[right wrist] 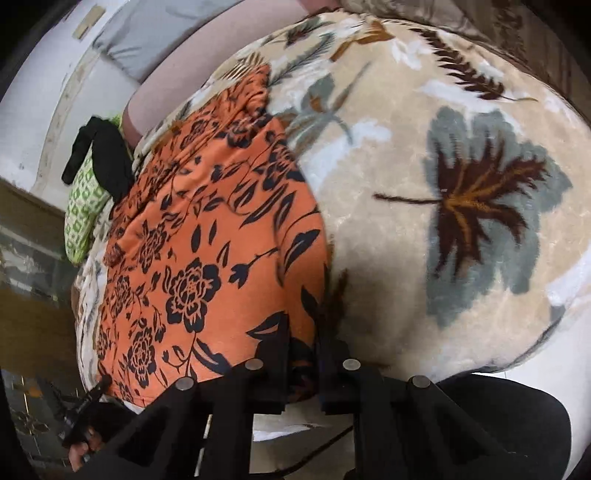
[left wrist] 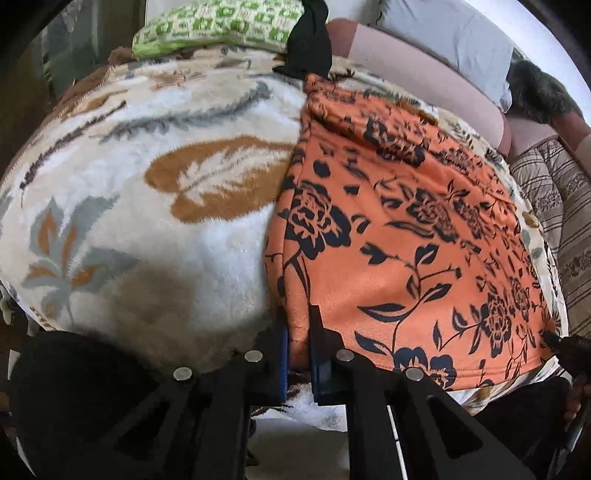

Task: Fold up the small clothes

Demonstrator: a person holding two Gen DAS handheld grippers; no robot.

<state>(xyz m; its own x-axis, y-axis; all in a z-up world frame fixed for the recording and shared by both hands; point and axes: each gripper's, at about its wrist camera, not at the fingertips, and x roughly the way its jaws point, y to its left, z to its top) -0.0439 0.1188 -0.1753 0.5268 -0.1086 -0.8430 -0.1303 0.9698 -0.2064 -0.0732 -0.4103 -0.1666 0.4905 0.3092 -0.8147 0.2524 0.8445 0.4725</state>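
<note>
Orange floral garment (left wrist: 406, 229), corners pinched by left gripper (left wrist: 298, 332), right gripper (right wrist: 303, 354)

Leaf-print blanket (left wrist: 147, 184); green pillow (left wrist: 221, 26); black cloth (left wrist: 310, 40).

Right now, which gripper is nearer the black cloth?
Left. The left gripper grips the orange garment's edge below the black cloth; the right gripper grips the opposite corner.

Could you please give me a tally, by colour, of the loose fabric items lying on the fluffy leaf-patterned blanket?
Orange with black flowers: 1, the orange garment, held at its near edge by both grippers
Black: 1, the black garment
Green and white: 1, the green patterned cushion
Total: 3
</note>
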